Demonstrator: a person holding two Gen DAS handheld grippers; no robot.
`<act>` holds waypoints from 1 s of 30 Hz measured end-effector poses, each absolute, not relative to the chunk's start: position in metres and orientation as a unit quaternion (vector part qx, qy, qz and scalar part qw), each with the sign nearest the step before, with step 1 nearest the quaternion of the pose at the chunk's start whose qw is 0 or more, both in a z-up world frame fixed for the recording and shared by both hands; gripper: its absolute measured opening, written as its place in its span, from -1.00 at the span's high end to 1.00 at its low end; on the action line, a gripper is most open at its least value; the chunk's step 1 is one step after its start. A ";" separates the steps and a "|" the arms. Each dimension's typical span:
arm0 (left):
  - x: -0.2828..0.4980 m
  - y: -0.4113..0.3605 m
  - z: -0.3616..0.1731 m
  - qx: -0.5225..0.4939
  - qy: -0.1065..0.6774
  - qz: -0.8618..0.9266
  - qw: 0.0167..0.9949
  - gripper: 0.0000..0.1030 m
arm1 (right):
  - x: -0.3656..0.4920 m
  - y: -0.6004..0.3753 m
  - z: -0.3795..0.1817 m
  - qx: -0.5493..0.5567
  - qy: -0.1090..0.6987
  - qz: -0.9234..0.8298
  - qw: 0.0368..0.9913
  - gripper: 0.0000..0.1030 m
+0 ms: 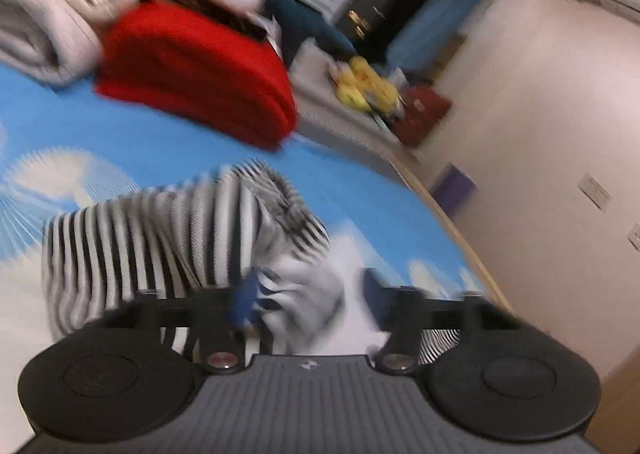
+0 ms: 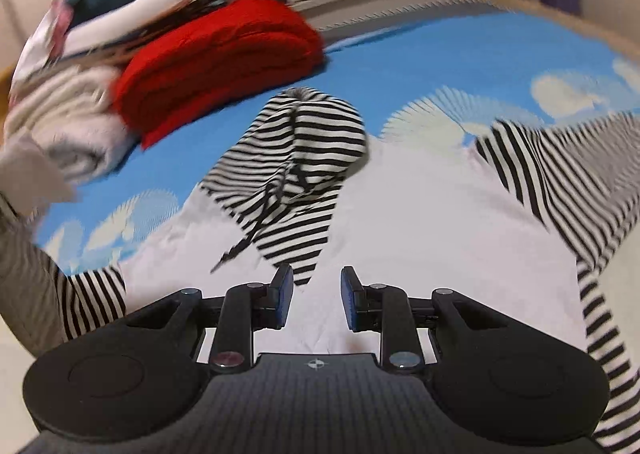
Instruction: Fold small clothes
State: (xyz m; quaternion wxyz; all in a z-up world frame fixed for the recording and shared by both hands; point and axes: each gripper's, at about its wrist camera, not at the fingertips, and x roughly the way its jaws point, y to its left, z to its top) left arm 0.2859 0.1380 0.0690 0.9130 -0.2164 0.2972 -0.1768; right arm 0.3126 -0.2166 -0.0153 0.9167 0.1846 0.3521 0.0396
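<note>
The right gripper (image 2: 316, 300) has its jaws apart with nothing between them, just above the black-and-white striped garment (image 2: 296, 174). The left gripper (image 1: 308, 302) is open too. The garment lies on a blue cloud-print sheet (image 2: 420, 58); behind it is a folded red knit (image 2: 216, 58), near a beige wall (image 1: 540, 114).

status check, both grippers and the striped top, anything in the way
Left gripper open, nothing gripped. Right gripper open, empty, over the striped top, which lies bunched, unfolded. Red folded pile sits beyond, clear of it.
</note>
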 end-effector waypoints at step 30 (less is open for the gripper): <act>0.335 0.220 0.010 -0.192 0.367 0.073 0.907 -0.34 | 0.328 -0.215 -0.005 0.034 0.314 -0.029 0.948 0.92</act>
